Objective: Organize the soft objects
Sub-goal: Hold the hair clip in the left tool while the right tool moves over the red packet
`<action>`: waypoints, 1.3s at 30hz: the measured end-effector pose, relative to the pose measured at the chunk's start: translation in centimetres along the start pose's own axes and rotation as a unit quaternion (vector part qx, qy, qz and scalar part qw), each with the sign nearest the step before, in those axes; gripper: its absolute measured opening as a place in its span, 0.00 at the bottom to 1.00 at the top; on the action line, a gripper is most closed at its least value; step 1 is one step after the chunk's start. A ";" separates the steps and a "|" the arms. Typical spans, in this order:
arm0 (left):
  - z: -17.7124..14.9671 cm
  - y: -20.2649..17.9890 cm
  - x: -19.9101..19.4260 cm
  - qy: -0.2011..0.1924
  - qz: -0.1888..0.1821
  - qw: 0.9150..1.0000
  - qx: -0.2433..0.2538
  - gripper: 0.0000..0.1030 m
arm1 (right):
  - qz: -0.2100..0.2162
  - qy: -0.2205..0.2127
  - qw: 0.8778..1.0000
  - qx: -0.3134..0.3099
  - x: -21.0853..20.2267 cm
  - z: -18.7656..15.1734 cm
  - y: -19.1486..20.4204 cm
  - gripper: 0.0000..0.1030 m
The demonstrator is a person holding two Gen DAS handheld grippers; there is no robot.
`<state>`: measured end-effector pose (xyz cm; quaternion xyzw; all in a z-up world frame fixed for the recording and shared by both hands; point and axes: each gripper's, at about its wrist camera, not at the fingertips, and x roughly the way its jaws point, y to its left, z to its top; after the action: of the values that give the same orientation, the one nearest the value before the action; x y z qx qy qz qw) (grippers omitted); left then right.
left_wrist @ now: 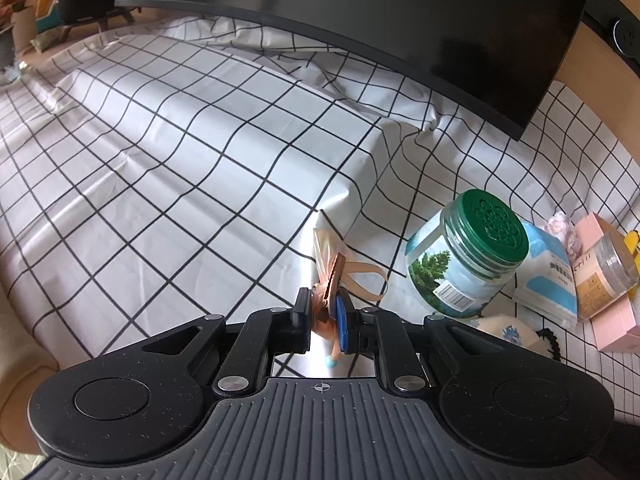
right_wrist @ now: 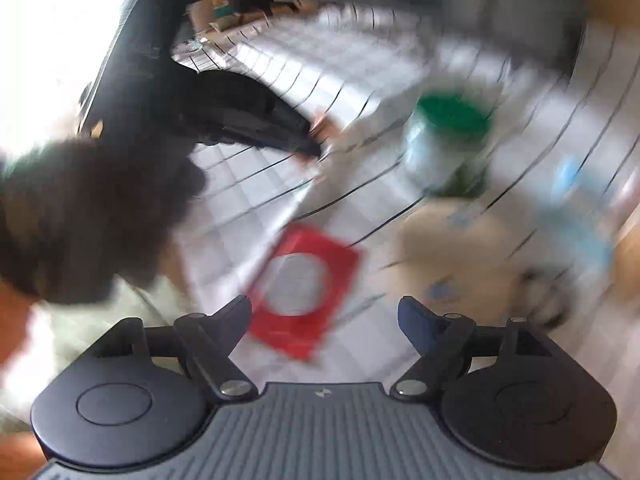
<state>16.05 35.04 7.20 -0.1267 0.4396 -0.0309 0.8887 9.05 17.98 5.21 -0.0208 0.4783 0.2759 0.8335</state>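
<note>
Peach-coloured thin plastic bag (left_wrist: 334, 276) sits pinched in our left claw (left_wrist: 325, 320), handles bunched between the pads above the checked surface (left_wrist: 160, 184), with a green-lidded jar (left_wrist: 466, 256) and soft packets (left_wrist: 548, 276) to its right. Right wrist view, badly blurred: our right claw (right_wrist: 325, 320) stands spread and empty over a red packet (right_wrist: 304, 292). We should steady it before closing on anything soft.

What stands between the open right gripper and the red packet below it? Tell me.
Nothing visible. The right gripper is open and empty, and the red packet lies flat on the checked cloth just ahead of its fingers. The view is blurred, so small things could be missed.
</note>
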 end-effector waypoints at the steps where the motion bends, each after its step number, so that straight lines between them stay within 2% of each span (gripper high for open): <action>1: 0.1 0.1 0.0 -0.001 -0.003 1.000 0.004 0.15 | -0.011 0.002 1.000 0.015 0.8 0.2 0.3 0.78; 4: 0.4 0.3 -0.1 -0.003 -0.013 1.000 0.017 0.15 | -0.038 0.003 0.998 0.042 2.8 0.4 1.6 0.78; 8: 0.6 0.7 0.0 -0.007 -0.022 0.999 0.030 0.15 | -0.114 -0.011 0.993 -0.025 4.5 -0.9 4.3 0.79; 15: 0.7 1.0 0.0 -0.005 -0.048 0.998 0.032 0.15 | -0.096 -0.032 0.994 -0.032 3.4 -2.2 2.7 0.77; 16: 0.7 0.9 0.2 -0.004 -0.049 0.998 0.034 0.15 | -0.097 -0.032 0.994 -0.034 3.4 -2.1 2.6 0.74; 17: 0.7 0.8 0.3 -0.002 -0.049 0.998 0.035 0.15 | -0.097 -0.033 0.994 -0.038 3.5 -1.8 2.7 0.66; 19: 0.7 0.8 0.6 0.001 -0.048 0.998 0.034 0.15 | -0.097 -0.033 0.994 -0.043 3.8 -1.3 2.7 0.64; 23: 0.9 1.0 0.4 0.000 -0.044 0.998 0.034 0.15 | -0.095 -0.031 0.994 -0.053 3.0 -0.5 2.7 0.45; 24: 1.0 1.1 0.3 -0.001 -0.043 0.999 0.033 0.15 | -0.093 -0.031 0.994 -0.058 2.6 -0.5 2.8 0.35; 25: 1.2 1.2 0.2 -0.003 -0.042 0.999 0.031 0.15 | -0.087 -0.026 0.994 -0.060 2.4 -0.4 2.8 0.03; 26: 1.3 1.2 0.1 -0.004 -0.041 0.999 0.030 0.15 | -0.085 -0.020 0.994 -0.060 2.2 -0.4 2.8 0.02; 29: 1.7 1.4 -0.2 -0.010 -0.036 0.999 0.025 0.15 | -0.096 -0.015 0.994 -0.059 1.8 -0.6 2.3 0.02; 31: 1.7 1.6 -0.3 -0.012 -0.034 0.999 0.020 0.15 | -0.087 -0.012 0.994 -0.066 1.2 -1.0 2.2 0.04; 32: 1.6 1.7 -0.4 -0.012 -0.033 0.999 0.017 0.14 | -0.084 -0.007 0.994 -0.076 1.0 -1.4 2.2 0.09; 33: 1.6 1.7 -0.4 -0.011 -0.033 0.999 0.015 0.15 | -0.088 -0.003 0.993 -0.083 1.1 -1.7 2.1 0.15; 35: 1.4 1.8 -0.4 -0.008 -0.036 0.999 0.011 0.15 | -0.108 0.003 0.991 -0.081 1.6 -2.4 1.6 0.55; 37: 1.2 1.8 -0.5 -0.007 -0.041 0.999 0.012 0.15 | -0.116 -0.010 0.991 -0.063 1.6 -2.7 0.9 0.65; 39: 1.1 1.8 -0.4 -0.006 -0.046 0.999 0.010 0.15 | -0.100 -0.019 0.994 -0.040 1.8 -2.8 0.2 0.74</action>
<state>16.52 37.05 7.69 -0.1384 0.4273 -0.0750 0.8903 7.50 18.10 2.30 -0.0966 0.4464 0.2099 0.8645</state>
